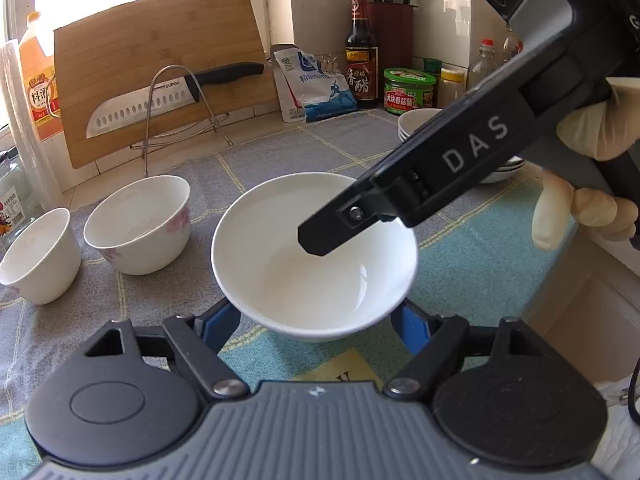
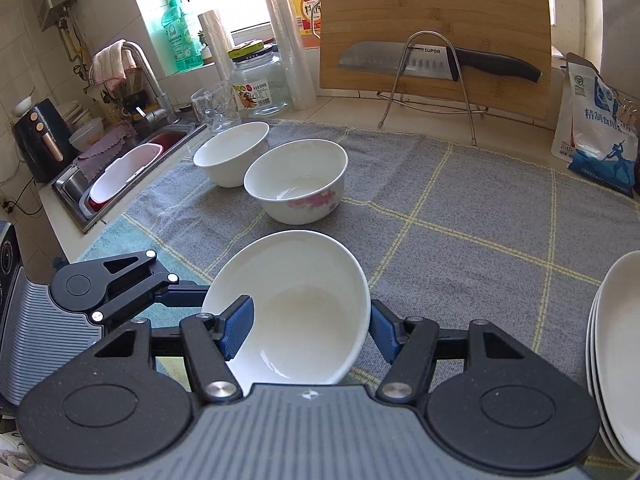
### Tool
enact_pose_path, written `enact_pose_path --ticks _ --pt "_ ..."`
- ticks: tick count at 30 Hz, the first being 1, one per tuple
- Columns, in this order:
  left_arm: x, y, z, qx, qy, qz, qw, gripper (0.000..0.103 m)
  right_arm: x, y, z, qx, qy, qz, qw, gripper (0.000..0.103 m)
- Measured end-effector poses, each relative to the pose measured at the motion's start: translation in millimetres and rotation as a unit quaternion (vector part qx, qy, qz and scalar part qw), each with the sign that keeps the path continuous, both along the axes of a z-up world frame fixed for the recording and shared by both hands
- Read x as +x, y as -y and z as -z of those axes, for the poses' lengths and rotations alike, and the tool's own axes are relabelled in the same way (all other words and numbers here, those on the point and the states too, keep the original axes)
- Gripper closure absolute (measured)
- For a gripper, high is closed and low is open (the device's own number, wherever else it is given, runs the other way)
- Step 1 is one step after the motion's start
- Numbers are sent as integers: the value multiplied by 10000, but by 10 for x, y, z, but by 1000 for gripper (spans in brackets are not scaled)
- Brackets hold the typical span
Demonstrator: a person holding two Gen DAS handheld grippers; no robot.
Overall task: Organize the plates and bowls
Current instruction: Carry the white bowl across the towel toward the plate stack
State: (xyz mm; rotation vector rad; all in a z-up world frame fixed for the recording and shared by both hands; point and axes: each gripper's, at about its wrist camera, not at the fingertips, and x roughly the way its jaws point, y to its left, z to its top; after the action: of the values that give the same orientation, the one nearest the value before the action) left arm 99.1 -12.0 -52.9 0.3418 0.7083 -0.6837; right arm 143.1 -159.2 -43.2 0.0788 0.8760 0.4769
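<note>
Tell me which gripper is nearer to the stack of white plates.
Right. The right gripper, clamped on the plain white bowl, has the stack of white plates just to its right. The left gripper holds the same bowl from the far side.

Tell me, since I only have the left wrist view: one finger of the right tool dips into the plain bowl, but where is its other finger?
Observer: In the right wrist view, the right tool has one blue pad inside the plain bowl and the other outside it, so the bowl's wall sits between them.
Operator: What lies beyond the floral bowl and the smaller bowl, off my left edge?
Observer: A steel sink with a faucet, right beside the edge of the checked cloth.
</note>
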Motion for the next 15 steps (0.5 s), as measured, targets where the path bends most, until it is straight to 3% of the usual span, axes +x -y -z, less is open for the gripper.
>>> enact_pose_path --ticks 15 --pt "7 28 43 -74 -291 83 9995 21 -23 77 74 3 -141 73 9999 35"
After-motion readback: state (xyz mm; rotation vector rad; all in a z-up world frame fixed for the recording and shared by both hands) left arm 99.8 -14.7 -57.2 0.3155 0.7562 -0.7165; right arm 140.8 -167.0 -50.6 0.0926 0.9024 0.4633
